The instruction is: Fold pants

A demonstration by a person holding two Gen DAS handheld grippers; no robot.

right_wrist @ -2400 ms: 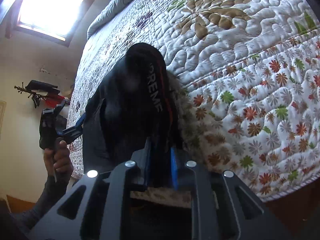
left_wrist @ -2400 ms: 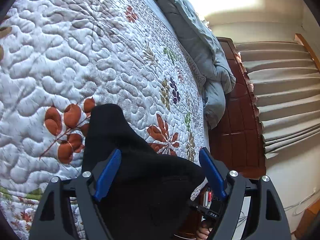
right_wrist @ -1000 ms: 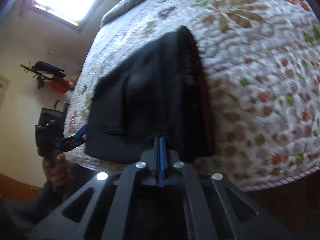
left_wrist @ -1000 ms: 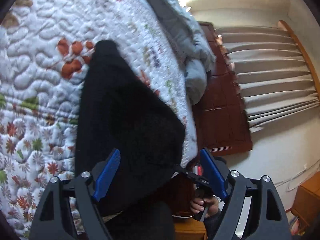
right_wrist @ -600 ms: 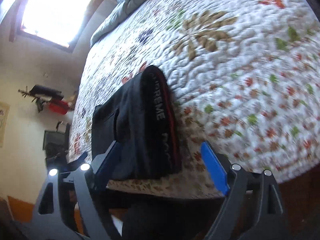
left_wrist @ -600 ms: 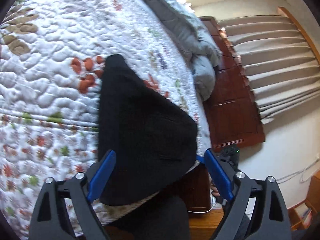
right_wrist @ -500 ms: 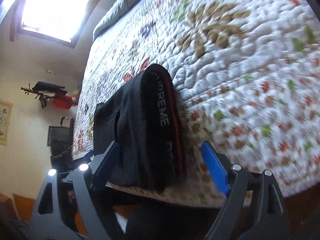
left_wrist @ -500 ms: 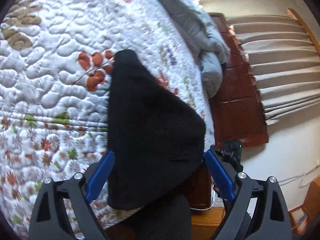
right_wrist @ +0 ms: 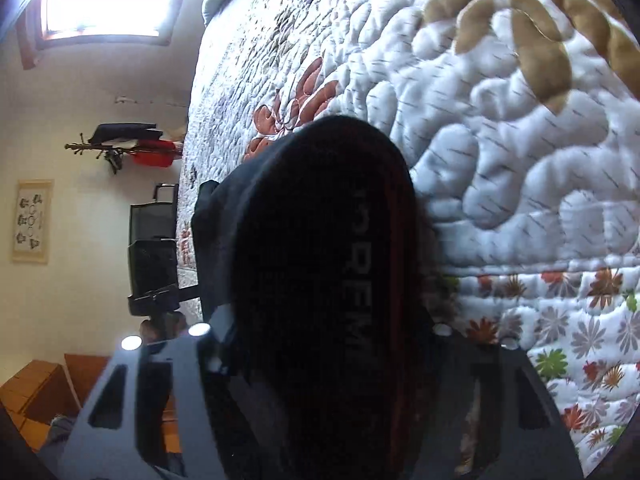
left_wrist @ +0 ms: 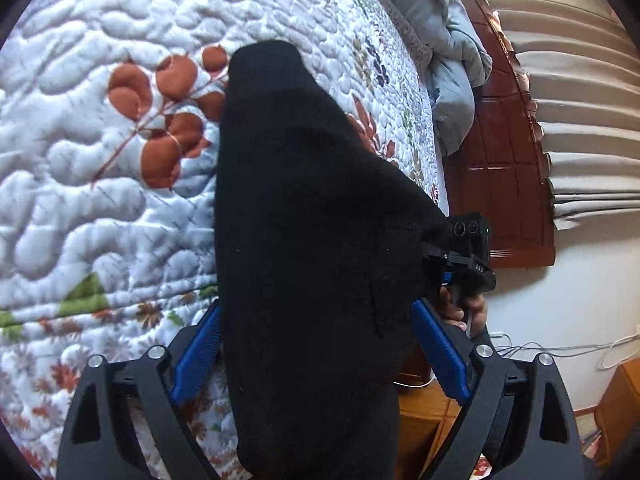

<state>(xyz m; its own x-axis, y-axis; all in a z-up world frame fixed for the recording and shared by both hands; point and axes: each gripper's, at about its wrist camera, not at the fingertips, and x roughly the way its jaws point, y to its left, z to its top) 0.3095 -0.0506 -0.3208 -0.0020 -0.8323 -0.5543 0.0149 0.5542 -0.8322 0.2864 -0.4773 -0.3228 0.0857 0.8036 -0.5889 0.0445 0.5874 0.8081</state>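
The black pants (left_wrist: 312,240) lie folded on the quilted bed, hanging a little over its near edge. In the right wrist view they (right_wrist: 320,280) show a waistband with pale lettering and a red stripe. My left gripper (left_wrist: 316,356) is open, its blue pads on either side of the pants' near end. My right gripper (right_wrist: 320,344) is close over the waistband; the cloth hides its fingertips, and its arms stand wide apart. The right gripper also shows in the left wrist view (left_wrist: 464,256), at the pants' right corner.
The white floral quilt (left_wrist: 100,160) covers the bed. A grey duvet (left_wrist: 448,48) is bunched at the far side by a dark wooden headboard (left_wrist: 508,168) and curtains. A coat rack (right_wrist: 124,144) stands by the wall. A wooden cabinet (left_wrist: 424,420) is below the bed edge.
The right gripper let go of the pants and opened about a second ago. Both grippers have since moved closer over the pants' near end.
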